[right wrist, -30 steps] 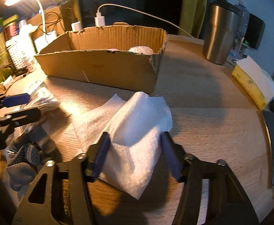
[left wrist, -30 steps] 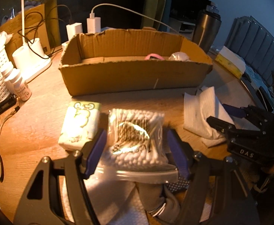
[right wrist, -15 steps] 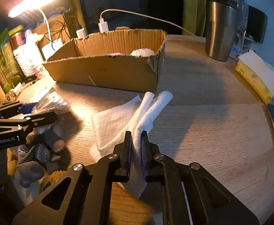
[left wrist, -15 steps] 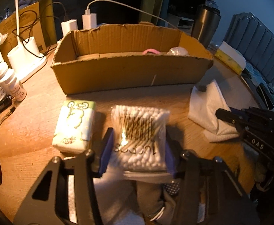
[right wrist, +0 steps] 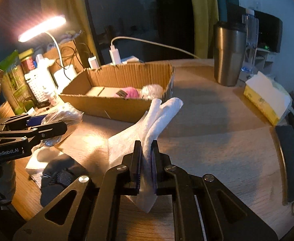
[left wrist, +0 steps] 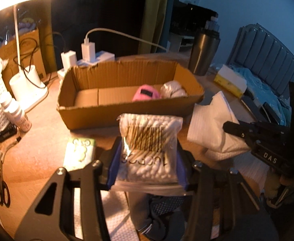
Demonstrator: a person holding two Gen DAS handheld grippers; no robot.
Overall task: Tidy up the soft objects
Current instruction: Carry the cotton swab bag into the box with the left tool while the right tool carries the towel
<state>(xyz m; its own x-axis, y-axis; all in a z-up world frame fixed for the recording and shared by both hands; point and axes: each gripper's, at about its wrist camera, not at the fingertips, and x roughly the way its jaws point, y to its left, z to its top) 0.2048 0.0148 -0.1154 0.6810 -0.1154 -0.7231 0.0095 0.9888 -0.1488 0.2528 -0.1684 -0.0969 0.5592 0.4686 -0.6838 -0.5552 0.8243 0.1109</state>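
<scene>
My left gripper (left wrist: 147, 160) is shut on a clear bag of cotton swabs (left wrist: 150, 146) and holds it above the table, in front of the open cardboard box (left wrist: 126, 110). The box holds a pink item (left wrist: 145, 93) and a white bundle (left wrist: 172, 89). My right gripper (right wrist: 146, 156) is shut on a folded white cloth (right wrist: 159, 116), lifted off the table to the right of the box (right wrist: 114, 106). The cloth also shows in the left wrist view (left wrist: 211, 124). A green-and-white tissue pack (left wrist: 79, 153) lies on the table left of the swab bag.
Dark socks (right wrist: 56, 180) and a white cloth (left wrist: 118, 217) lie under the left gripper. A steel tumbler (right wrist: 228, 58), a yellow tissue box (right wrist: 267, 100), a lamp base (left wrist: 26, 86), small bottles (left wrist: 16, 112), chargers (left wrist: 88, 50) and scissors (left wrist: 2, 188) ring the table.
Both grippers have lifted. The left one raised the swab bag off the table. The right one closed on the white cloth and raised it.
</scene>
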